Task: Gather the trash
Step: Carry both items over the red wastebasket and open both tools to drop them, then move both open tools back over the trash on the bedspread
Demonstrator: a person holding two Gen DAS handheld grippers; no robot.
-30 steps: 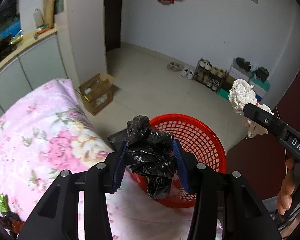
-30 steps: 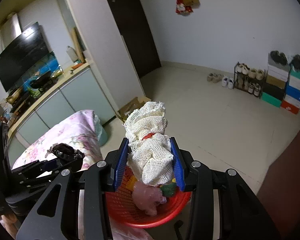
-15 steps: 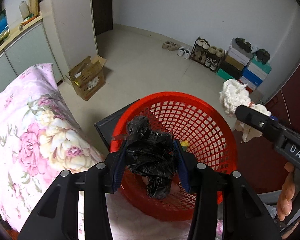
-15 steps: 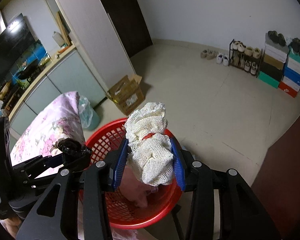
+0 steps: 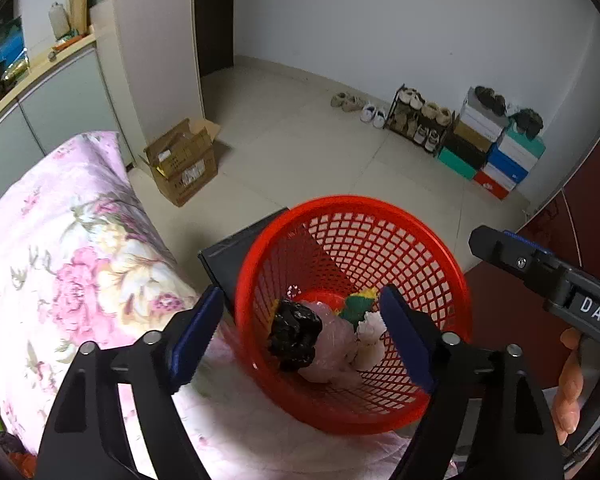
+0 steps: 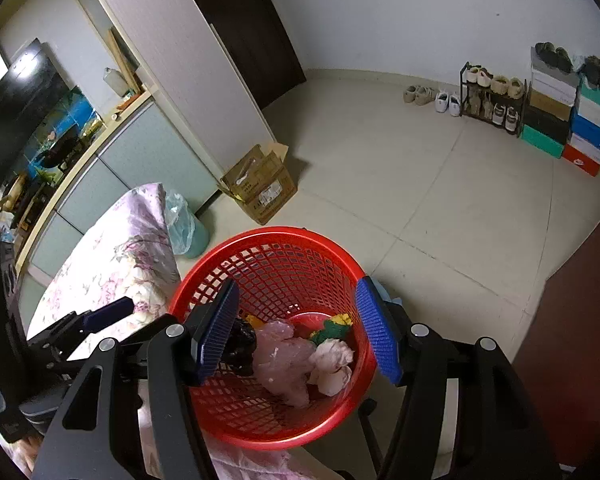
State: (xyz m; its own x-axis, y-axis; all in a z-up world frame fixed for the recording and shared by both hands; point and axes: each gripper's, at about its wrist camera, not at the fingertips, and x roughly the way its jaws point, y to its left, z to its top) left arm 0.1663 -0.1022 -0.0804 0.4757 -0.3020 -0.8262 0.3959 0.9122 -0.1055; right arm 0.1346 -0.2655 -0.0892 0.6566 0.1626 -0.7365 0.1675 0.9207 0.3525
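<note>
A red mesh basket (image 5: 380,240) (image 6: 284,256) stands at the edge of the flowered bed. Inside lie a crumpled black bag (image 5: 294,330) (image 6: 242,340), a pink plastic wad (image 5: 334,344) (image 6: 280,360), a white net wad (image 5: 370,342) (image 6: 332,360) and green and yellow scraps (image 5: 356,304) (image 6: 334,326). My left gripper (image 5: 300,340) is open and empty above the basket. My right gripper (image 6: 296,328) is open and empty above the basket; it also shows in the left wrist view (image 5: 540,268).
A bed with a pink flowered cover (image 5: 60,240) (image 6: 112,256) lies on the left. A cardboard box (image 5: 184,164) (image 6: 260,184) sits on the tiled floor. A plastic-lined bin (image 6: 184,224) stands by the bed. A shoe rack and shoe boxes (image 5: 476,132) (image 6: 548,104) line the far wall.
Both grippers have opened over the basket. The black bag and the white net wad have dropped into it.
</note>
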